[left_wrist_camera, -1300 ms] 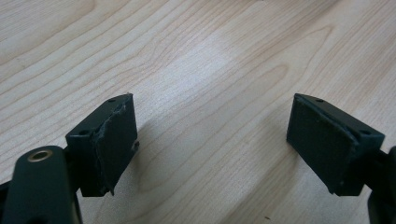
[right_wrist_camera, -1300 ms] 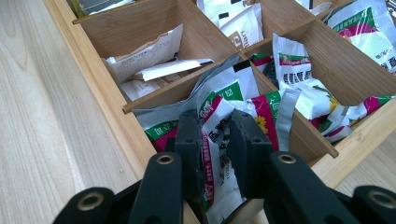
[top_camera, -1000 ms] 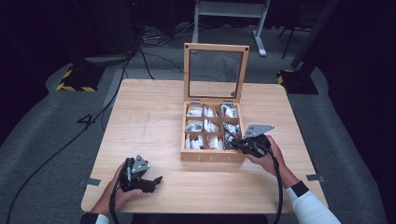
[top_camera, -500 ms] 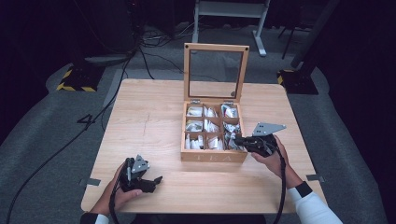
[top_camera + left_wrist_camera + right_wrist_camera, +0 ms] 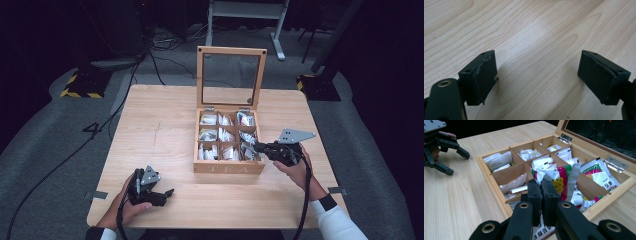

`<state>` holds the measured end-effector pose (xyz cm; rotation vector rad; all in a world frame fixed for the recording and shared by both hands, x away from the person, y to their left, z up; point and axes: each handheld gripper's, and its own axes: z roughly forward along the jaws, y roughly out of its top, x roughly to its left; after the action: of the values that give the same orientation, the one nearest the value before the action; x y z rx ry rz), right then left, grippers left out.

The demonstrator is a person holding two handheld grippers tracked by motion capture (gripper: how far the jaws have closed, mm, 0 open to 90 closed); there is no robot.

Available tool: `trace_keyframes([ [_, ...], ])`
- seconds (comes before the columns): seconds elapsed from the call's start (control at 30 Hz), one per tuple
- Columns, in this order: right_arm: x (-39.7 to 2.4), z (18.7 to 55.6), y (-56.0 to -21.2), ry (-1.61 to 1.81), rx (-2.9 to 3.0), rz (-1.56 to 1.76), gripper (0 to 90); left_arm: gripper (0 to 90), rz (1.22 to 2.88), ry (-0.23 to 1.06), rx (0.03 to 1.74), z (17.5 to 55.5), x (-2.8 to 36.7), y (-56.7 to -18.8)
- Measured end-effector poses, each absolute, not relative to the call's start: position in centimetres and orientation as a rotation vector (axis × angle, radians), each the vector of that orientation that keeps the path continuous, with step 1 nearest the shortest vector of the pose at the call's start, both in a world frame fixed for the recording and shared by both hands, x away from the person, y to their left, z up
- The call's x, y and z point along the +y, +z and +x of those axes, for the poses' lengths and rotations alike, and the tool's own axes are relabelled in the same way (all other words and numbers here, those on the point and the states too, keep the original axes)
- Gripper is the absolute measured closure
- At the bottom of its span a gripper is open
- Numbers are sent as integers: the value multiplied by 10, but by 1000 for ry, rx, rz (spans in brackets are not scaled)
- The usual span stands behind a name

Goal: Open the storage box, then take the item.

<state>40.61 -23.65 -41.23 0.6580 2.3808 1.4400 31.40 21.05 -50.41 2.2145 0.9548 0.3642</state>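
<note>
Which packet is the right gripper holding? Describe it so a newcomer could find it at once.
Start at the open wooden tea box in the middle of the table. Go to its front compartment nearest the right gripper, which is shut on a packet. Unlike the plain white sachets beside it, this packet is red and silver with yellow flowers.

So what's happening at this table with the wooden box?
A person holds a gripper in each hand. The right gripper is shut on a tea packet at the near right corner of the open wooden tea box, whose compartments hold more packets. The left gripper rests open over the bare table, holding nothing, off to the box's left.
</note>
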Motion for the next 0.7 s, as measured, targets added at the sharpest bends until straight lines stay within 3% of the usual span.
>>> trace_keyframes([
  [0.7,-236,380,-387,1529,2350,529,869,155,2221,363,945,315,211,-504],
])
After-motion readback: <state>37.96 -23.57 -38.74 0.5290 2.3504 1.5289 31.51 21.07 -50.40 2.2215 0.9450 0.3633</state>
